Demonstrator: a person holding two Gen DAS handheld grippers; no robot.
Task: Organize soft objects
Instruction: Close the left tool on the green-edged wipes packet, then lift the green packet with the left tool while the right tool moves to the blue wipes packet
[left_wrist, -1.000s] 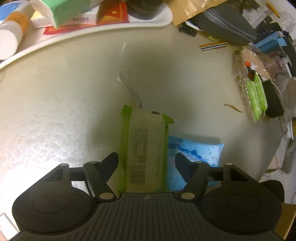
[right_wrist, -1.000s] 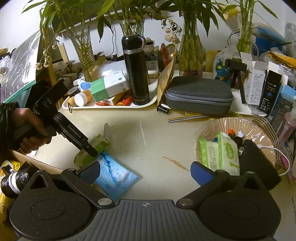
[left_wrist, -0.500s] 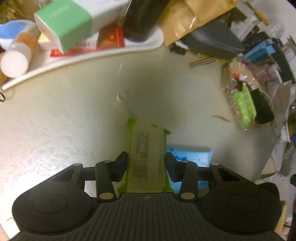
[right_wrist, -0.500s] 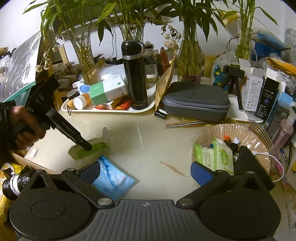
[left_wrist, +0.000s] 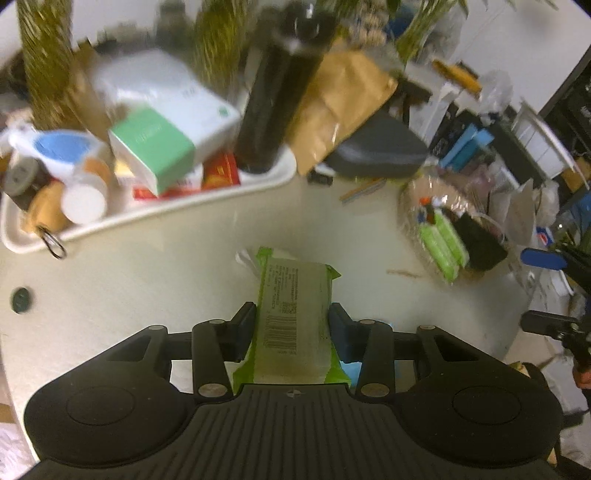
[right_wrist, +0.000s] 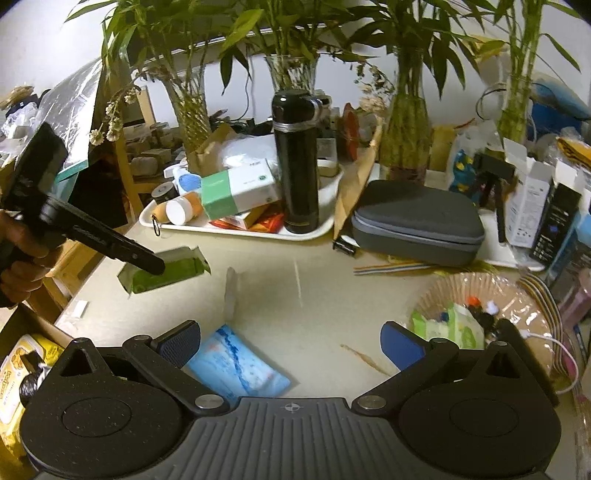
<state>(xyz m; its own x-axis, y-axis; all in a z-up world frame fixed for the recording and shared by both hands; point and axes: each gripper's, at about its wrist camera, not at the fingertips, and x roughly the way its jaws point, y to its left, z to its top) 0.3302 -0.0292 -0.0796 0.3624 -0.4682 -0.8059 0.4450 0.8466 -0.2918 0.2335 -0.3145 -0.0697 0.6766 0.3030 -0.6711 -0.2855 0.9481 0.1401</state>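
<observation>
We can read almost nothing. The green wipes pack (left_wrist: 295, 317) carries a barcode and a printed block of small text, too fine for us to make out. The lettering on the green-and-white box (right_wrist: 236, 192) and the yellow pack (right_wrist: 18, 373) is blurred.

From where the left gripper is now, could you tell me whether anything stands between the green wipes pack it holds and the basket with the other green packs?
Nothing visible does. The left gripper holds the green wipes pack above the table, and the stretch of tabletop toward the basket is bare apart from a flat brown scrap. The blue pack lies nearer, off that line.
</observation>
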